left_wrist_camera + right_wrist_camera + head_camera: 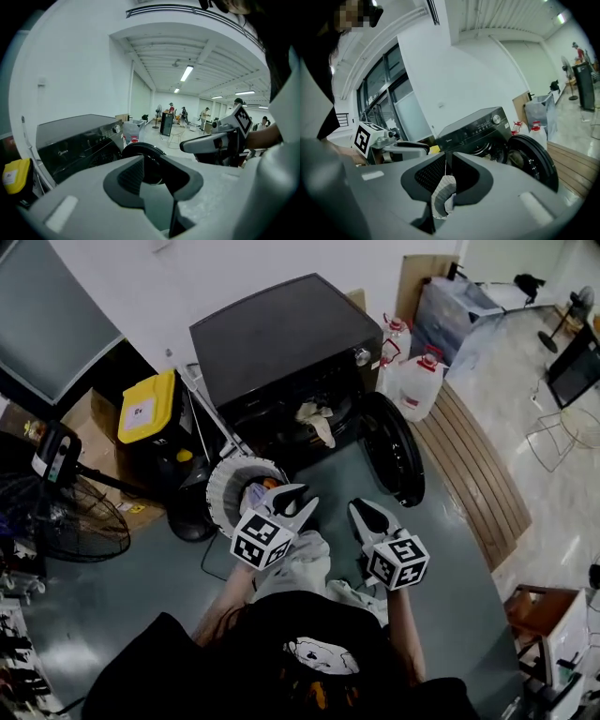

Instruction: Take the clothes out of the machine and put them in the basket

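Two hand-held grippers are held out over a grey floor toward a black front-loading washing machine (281,338). Its round door (394,451) hangs open on the right.

Only the head view shows the white basket (223,491). It stands on the floor just beside the left gripper (298,499), on the picture's left, with something orange (269,484) inside it. The same view alone shows pale clothes (316,420) heaped in the drum mouth.

Only the right gripper view shows the grip of the right gripper (362,510). Its jaws are almost together, pinching a fold of a pale garment (442,197) with a ribbed weave. The left gripper view shows the left jaws a little apart, with bare floor in the gap and nothing between them.

From above, a light cloth (305,563) is bunched under and behind both grippers, close to the person's body. The marker cubes and gripper bodies cover the place where it would meet the jaws, so I cannot tell whether it is the same garment as the pinched fold. Its near edge is hidden by the person's dark top. In both gripper views the inside of the drum is too dark to make out.

The pinched fold stands roughly upright between the pads, narrow end up, with the wider end curling down toward the camera. The bunched cloth shows no clear long axis.
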Demonstrator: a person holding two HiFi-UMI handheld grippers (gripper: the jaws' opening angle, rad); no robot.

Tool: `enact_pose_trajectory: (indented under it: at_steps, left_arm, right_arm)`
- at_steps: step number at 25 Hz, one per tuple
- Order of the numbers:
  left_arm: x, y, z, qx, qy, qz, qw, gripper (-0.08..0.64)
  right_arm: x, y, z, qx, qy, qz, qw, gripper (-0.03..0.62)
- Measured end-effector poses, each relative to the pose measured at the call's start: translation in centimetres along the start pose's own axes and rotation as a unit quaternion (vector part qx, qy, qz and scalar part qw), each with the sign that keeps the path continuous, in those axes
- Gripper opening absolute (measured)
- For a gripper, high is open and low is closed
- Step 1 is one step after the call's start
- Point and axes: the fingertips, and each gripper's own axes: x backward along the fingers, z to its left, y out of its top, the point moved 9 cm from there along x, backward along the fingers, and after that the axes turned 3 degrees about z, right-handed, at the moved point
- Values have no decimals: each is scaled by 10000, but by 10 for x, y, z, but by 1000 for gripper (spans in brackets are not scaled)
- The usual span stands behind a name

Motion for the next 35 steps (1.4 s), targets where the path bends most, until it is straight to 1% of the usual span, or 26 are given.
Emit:
enact_pose_trajectory:
  at_steps: [2, 4, 8, 15, 20, 23, 26, 29, 32, 35]
  left_arm:
    - [-14, 2, 17, -42, -158, 144, 9998, 107]
    - [-27, 2, 34, -171, -313, 292, 9989, 107]
    - [-56, 4, 73, -383, -510, 513, 9966, 107]
    - [-91, 4, 136, -463, -889, 741, 9922, 107]
    - [-111, -1, 171, -523, -1015, 877, 9896, 107]
    - [-122, -7, 185, -522, -1050, 956, 9885, 107]
    - [-133, -14, 192, -504, -1068, 1042, 9875, 107]
    - [-145, -21, 196, -505, -1075, 1140, 9864, 107]
    - [-159, -31, 196, -515, -1099, 1214, 9852, 107]
    - [-178, -43, 202, -506, -1049, 1235, 9855, 107]
  right_arm:
    - [-17, 3, -10, -30, -164, 78, 9998, 54]
    - [-35, 3, -19, -111, -293, 120, 9994, 54]
    - [-81, 4, -43, -197, -603, 213, 9978, 54]
    - [-156, 8, -81, -186, -983, 454, 9939, 58]
    - [-201, 1, -113, -110, -1294, 639, 9895, 67]
    - [-224, -8, -131, -95, -1359, 748, 9878, 78]
    - [-243, -23, -148, -26, -1348, 959, 9862, 92]
    - [-260, -39, -165, 79, -1310, 1154, 9846, 104]
    - [-274, -57, -181, 88, -1262, 1295, 9835, 109]
    - [-290, -72, -201, 166, -1209, 1455, 9818, 109]
